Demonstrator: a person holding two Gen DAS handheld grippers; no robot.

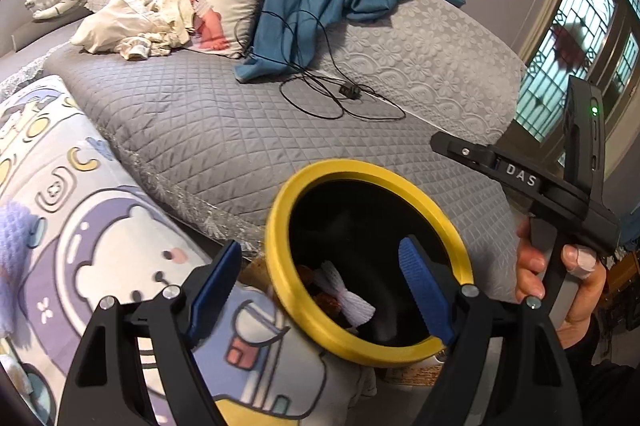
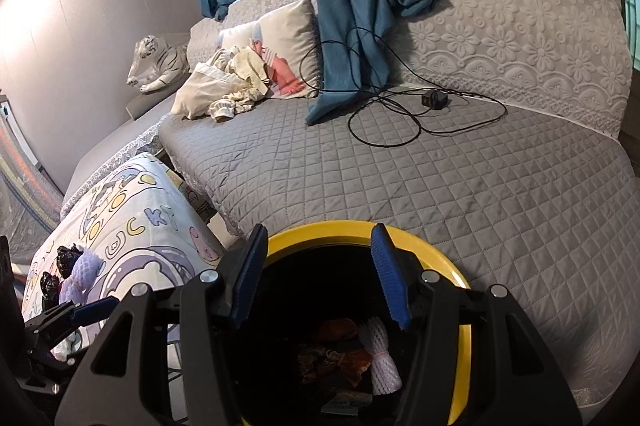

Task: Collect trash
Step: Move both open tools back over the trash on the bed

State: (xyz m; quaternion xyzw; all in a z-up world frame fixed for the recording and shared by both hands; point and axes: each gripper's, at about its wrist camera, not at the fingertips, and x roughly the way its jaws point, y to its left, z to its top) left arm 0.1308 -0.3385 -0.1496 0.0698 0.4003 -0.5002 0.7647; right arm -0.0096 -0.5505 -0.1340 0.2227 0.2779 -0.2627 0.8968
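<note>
A bin with a yellow rim (image 1: 280, 226) and a black inside stands against the grey quilted bed. In it lie a white foam net (image 1: 344, 290) and brown scraps (image 2: 340, 354). My left gripper (image 1: 320, 288) is open wide over the bin's left rim, with nothing pressed between its blue pads. My right gripper (image 2: 320, 278) hangs open above the bin's mouth (image 2: 320, 306), empty; the white foam net (image 2: 380, 362) lies below it. A purple foam net (image 2: 86, 274) and black crumpled bags (image 2: 66, 256) rest on the cartoon blanket (image 2: 132, 218).
A hand (image 1: 532, 266) holds the right gripper (image 1: 452, 147) at the bin's right. The left gripper (image 2: 80, 310) shows low on the left. On the bed lie a black cable with adapter (image 2: 434, 99), a blue curtain (image 2: 360, 25), pillows, clothes and a toy tiger (image 2: 160, 61).
</note>
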